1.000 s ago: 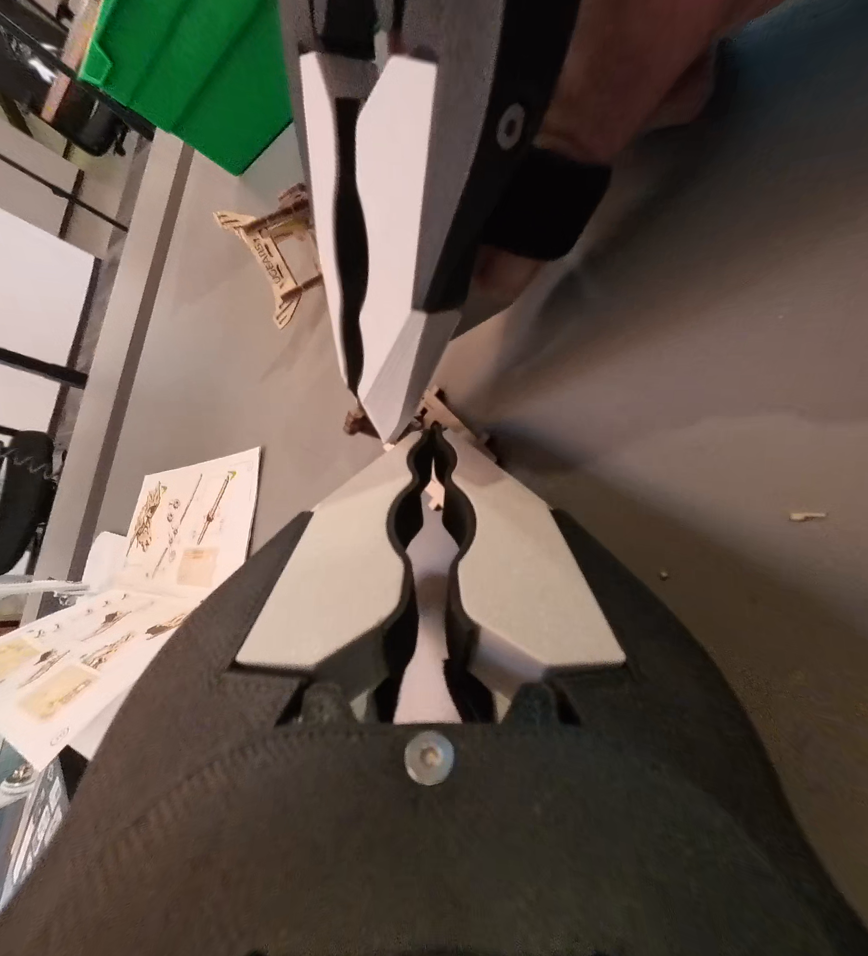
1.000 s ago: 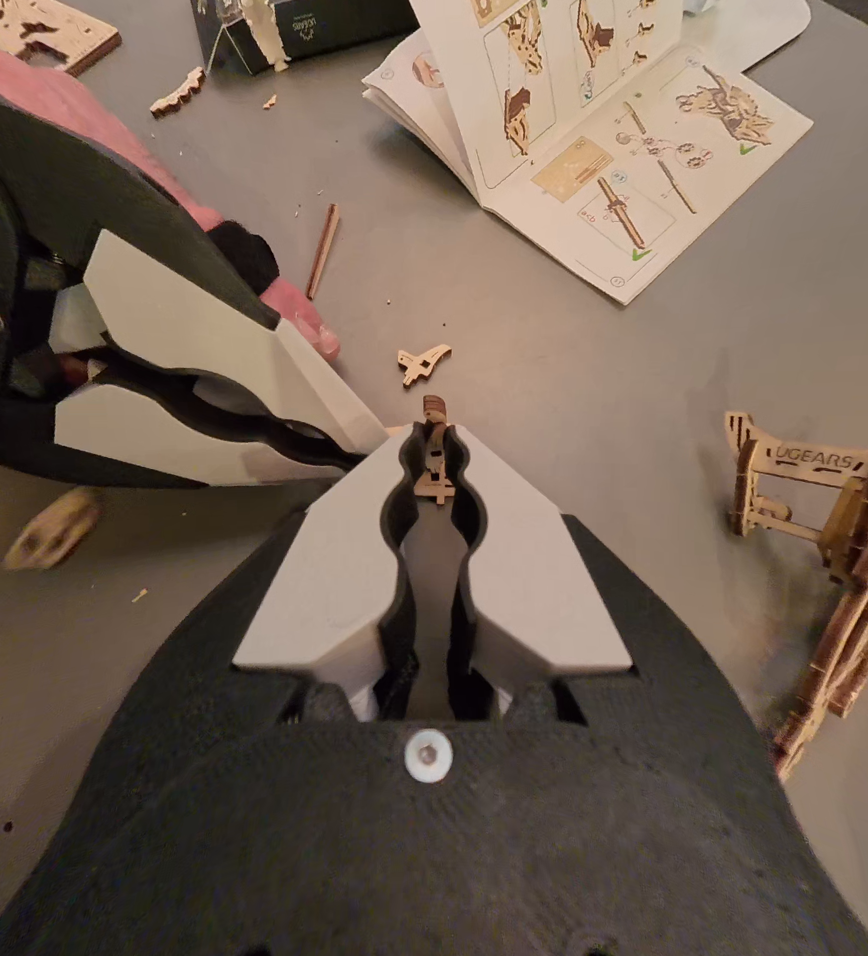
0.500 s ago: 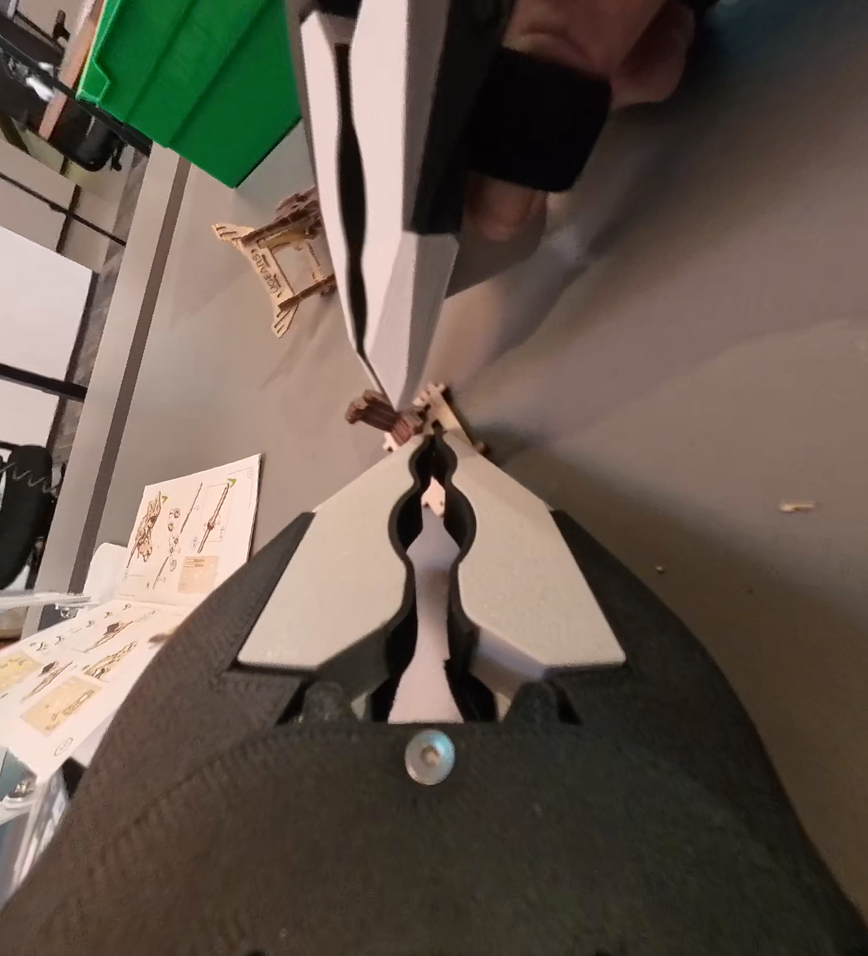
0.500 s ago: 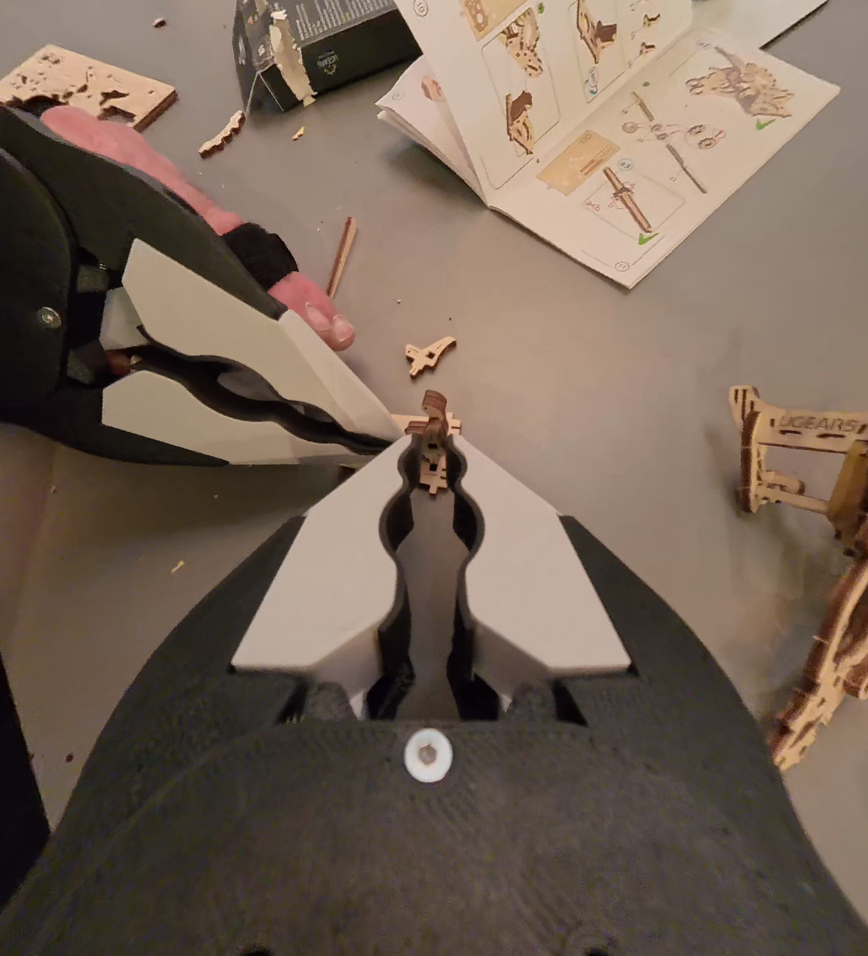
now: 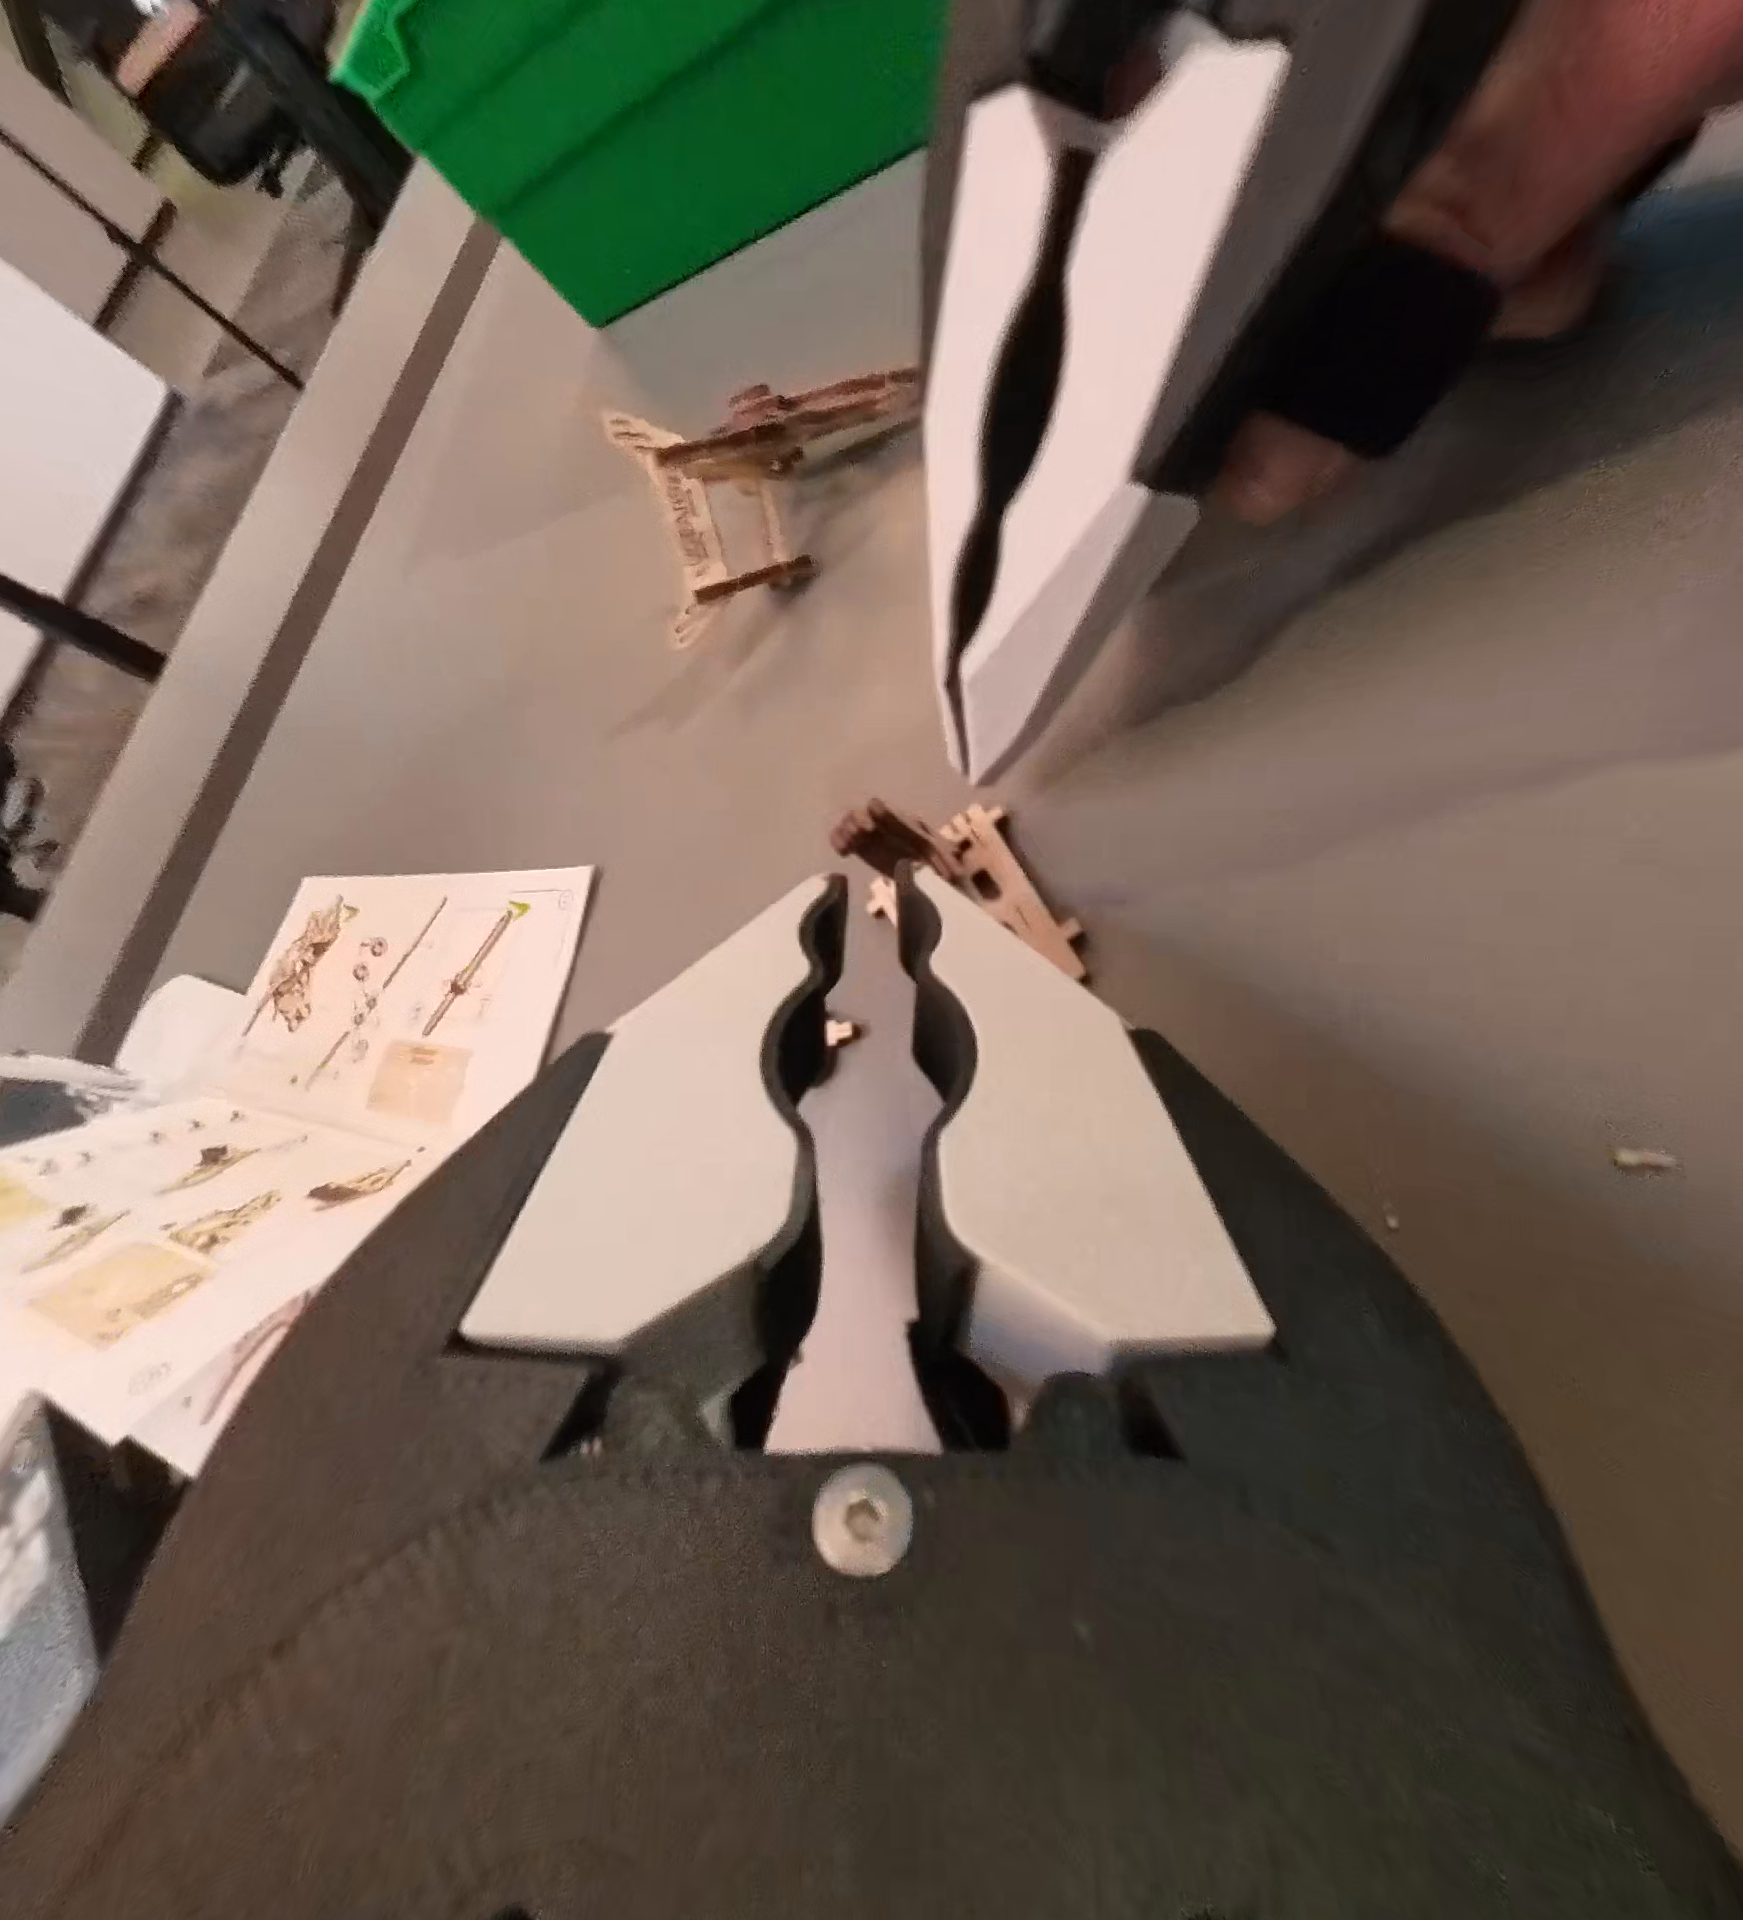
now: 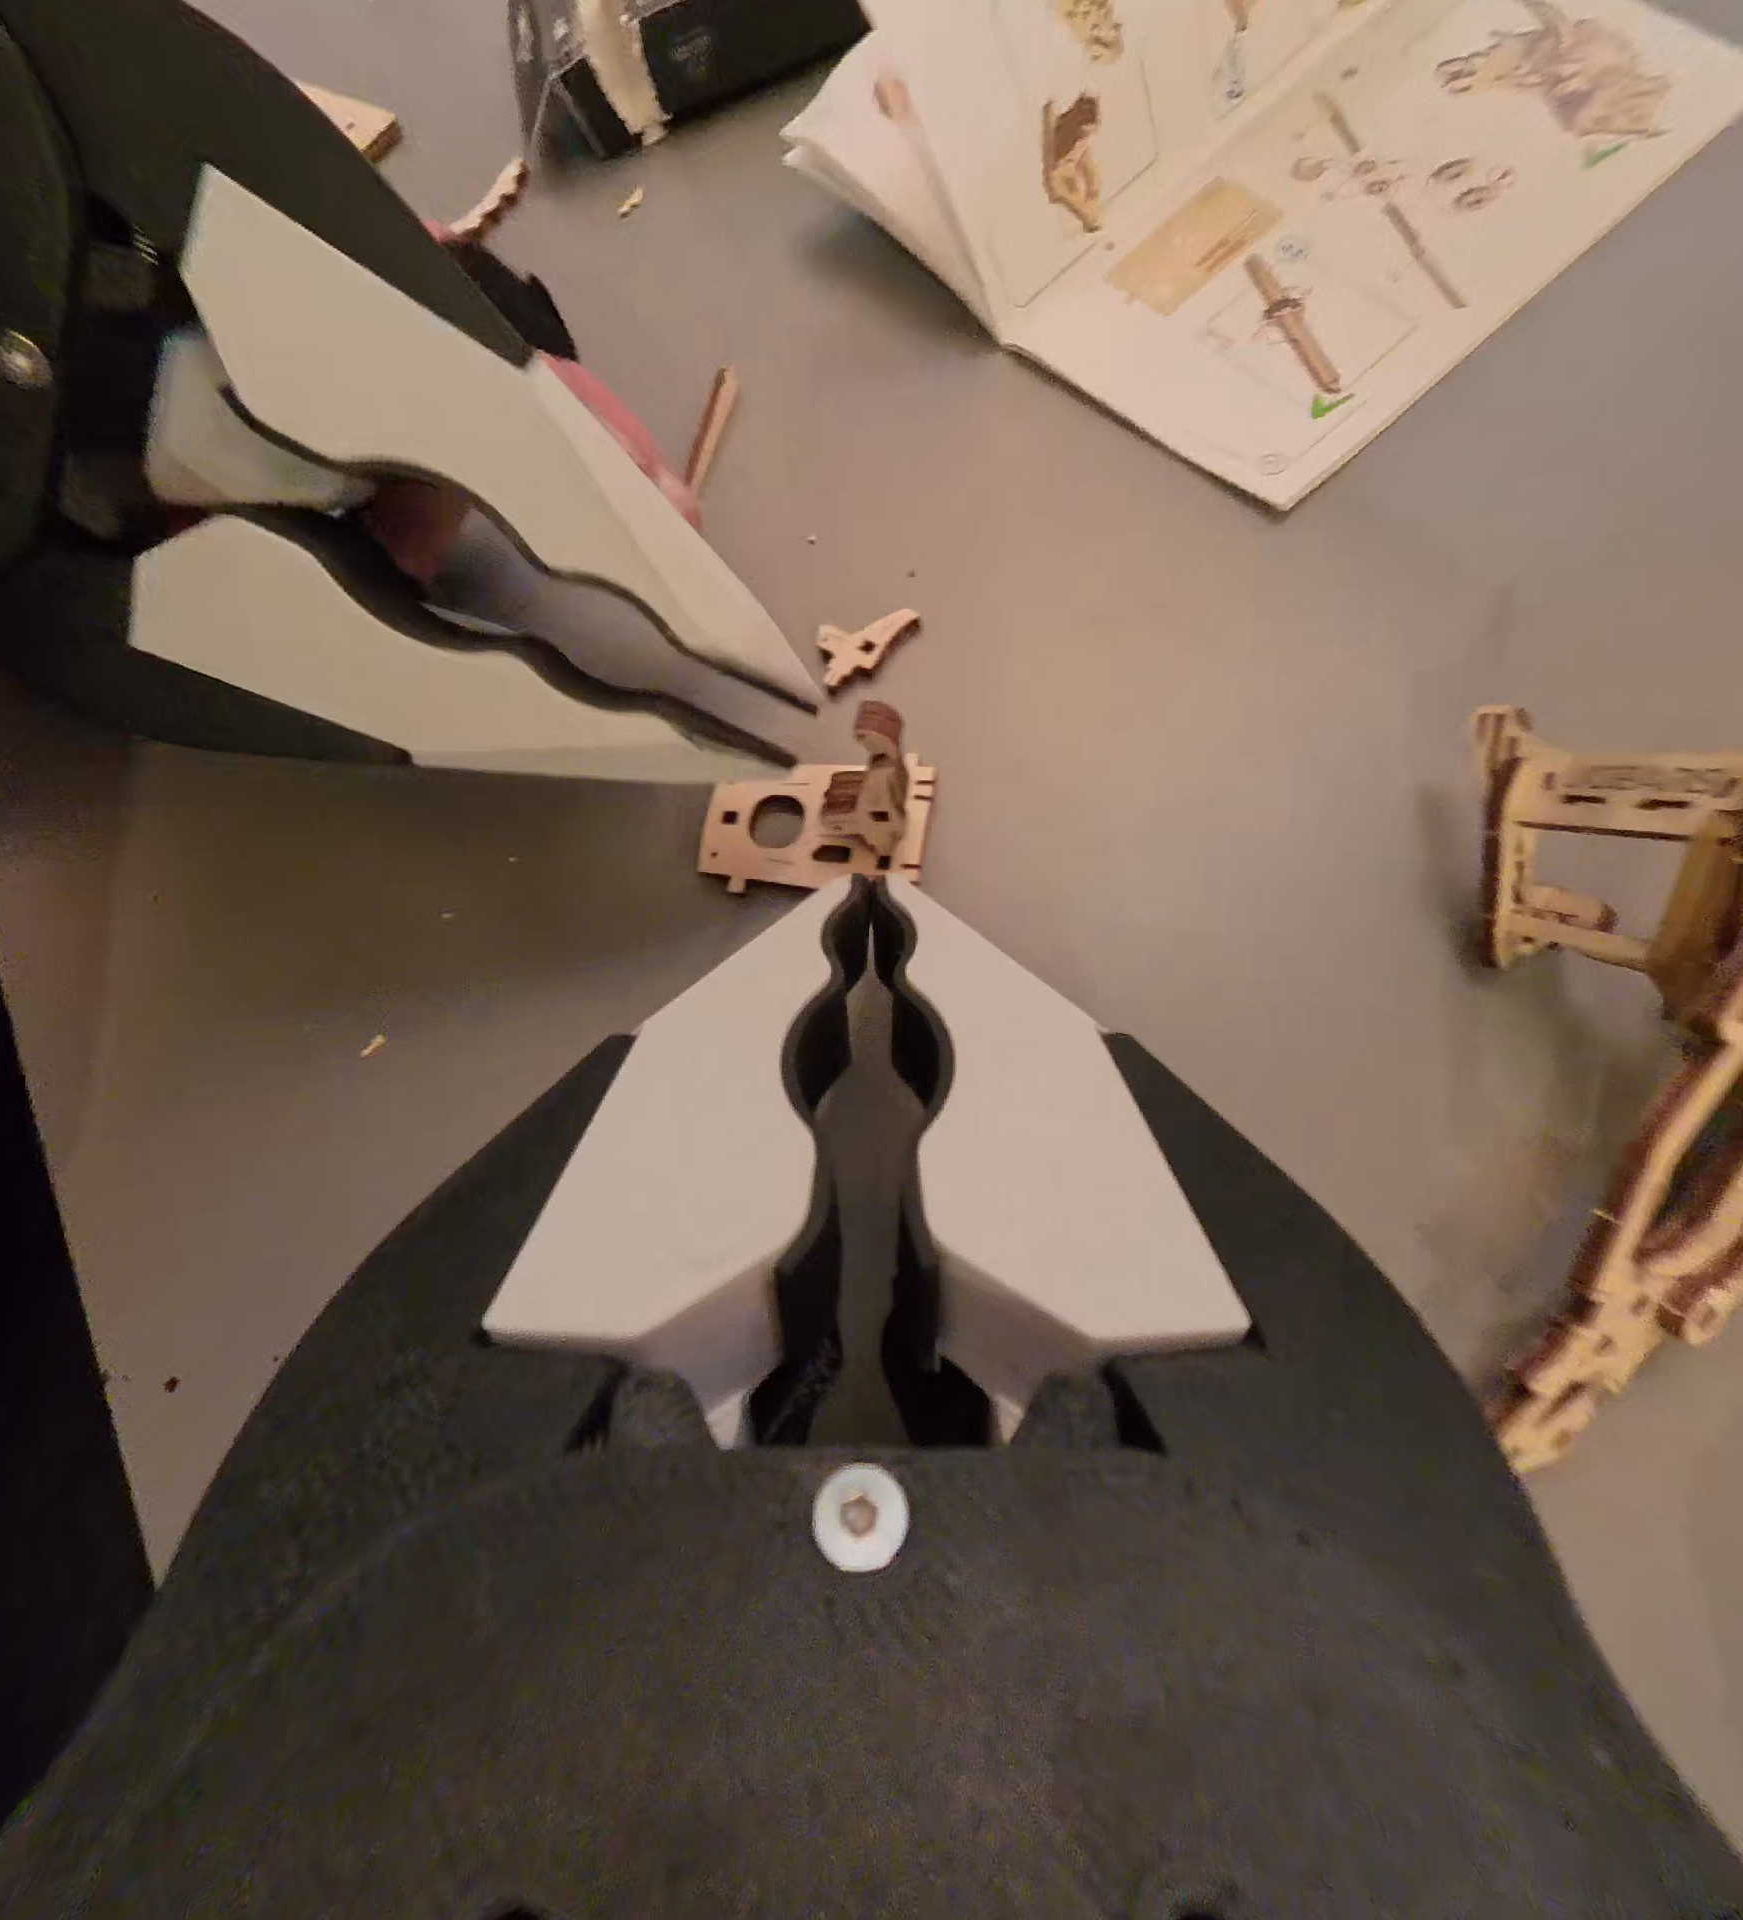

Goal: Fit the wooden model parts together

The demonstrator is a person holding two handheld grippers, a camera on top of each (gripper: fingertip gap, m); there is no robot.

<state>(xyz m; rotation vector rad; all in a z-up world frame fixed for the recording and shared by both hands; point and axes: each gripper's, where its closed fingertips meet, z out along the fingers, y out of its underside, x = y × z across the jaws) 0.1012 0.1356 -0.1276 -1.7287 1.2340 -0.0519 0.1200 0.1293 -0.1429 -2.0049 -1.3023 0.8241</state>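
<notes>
A flat pale wooden plate [image 6: 794,831] with a small dark brown piece [image 6: 877,779] standing in it lies on the grey table [image 6: 1210,727]. It also shows in the left wrist view [image 5: 992,883]. My right gripper [image 6: 872,883] is shut and empty, its tips just short of the plate. It also shows in the left wrist view [image 5: 958,717], above the part. My left gripper [image 5: 867,883] is slightly open and empty, right next to the plate. In the right wrist view it [image 6: 805,732] comes in from the left.
An open instruction booklet [image 6: 1262,208] lies at the back. A partly built wooden model [image 6: 1677,987] stands at the right. A small loose wooden piece [image 6: 867,649], a thin stick [image 6: 711,426] and a black box [image 6: 659,62] lie behind. A green bin [image 5: 659,135] stands beyond. Less than 4 cm separates the two grippers' tips.
Both grippers held the parts together at their tips. Now the joined part lies flat on the table. The left gripper has opened, and both grippers have drawn back a little.
</notes>
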